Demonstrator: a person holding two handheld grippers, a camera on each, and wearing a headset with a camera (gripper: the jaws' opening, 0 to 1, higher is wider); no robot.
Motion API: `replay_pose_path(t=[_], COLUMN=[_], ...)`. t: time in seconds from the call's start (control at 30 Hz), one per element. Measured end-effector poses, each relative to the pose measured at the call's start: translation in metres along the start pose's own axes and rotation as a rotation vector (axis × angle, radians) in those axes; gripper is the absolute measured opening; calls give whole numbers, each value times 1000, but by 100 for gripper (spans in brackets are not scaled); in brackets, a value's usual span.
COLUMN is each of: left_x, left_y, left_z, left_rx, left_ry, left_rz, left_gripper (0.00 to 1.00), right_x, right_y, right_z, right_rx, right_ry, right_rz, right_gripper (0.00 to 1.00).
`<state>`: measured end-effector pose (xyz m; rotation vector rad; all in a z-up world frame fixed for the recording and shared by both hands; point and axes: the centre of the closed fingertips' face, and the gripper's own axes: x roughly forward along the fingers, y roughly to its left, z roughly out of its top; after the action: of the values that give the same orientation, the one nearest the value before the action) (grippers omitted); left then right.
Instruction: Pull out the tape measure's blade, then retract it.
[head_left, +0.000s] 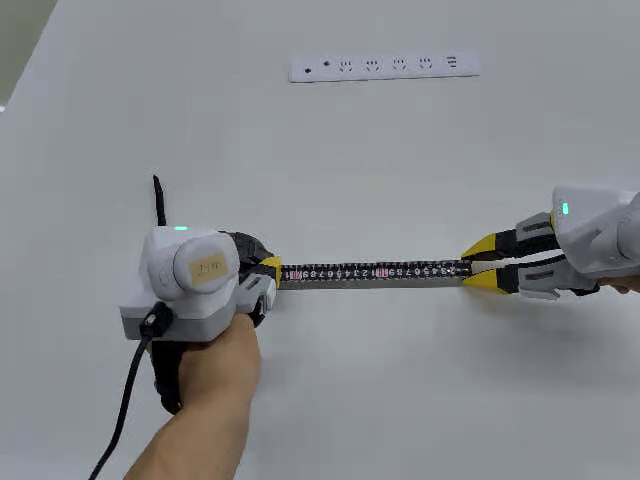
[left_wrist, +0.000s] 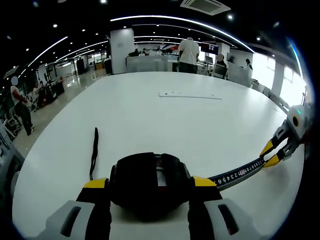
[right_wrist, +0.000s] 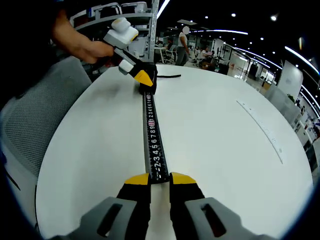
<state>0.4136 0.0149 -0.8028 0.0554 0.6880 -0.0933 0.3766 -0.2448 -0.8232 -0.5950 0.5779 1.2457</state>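
So the tape measure (left_wrist: 150, 180) sits on the white table (head_left: 330, 160), toward the near left in the head view. The left gripper (head_left: 268, 276) has its yellow-tipped jaws clamped on either side of the black case, and a hand (head_left: 215, 365) holds that gripper from below. The blade (head_left: 375, 271) is pulled well out and lies flat along the tabletop, running off to the right. It's black with white numbers and a bit of red marking partway along. At the far end, the right gripper (right_wrist: 160, 178) has its jaws pinching the blade's tip, the yellow tips nearly together with just the blade between them. A thin black strap (head_left: 158, 200) lies on the table just behind the left gripper. Farther back, well apart from all that, a white power strip (head_left: 385, 66) lies flat. In the right gripper view a grey mesh chair (right_wrist: 45, 115) sits just off the table's edge.
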Motion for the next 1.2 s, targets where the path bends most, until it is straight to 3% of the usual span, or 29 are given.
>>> replay_pose_path(t=[1.2], left_x=[-1], left_y=[0], left_z=[0], left_rx=[-46], left_ry=[13], left_rz=[-37], left_gripper=[59], right_x=[5], right_y=[1], right_z=[8], right_rx=[-6], right_ry=[-1], right_rz=[7], right_gripper=[12])
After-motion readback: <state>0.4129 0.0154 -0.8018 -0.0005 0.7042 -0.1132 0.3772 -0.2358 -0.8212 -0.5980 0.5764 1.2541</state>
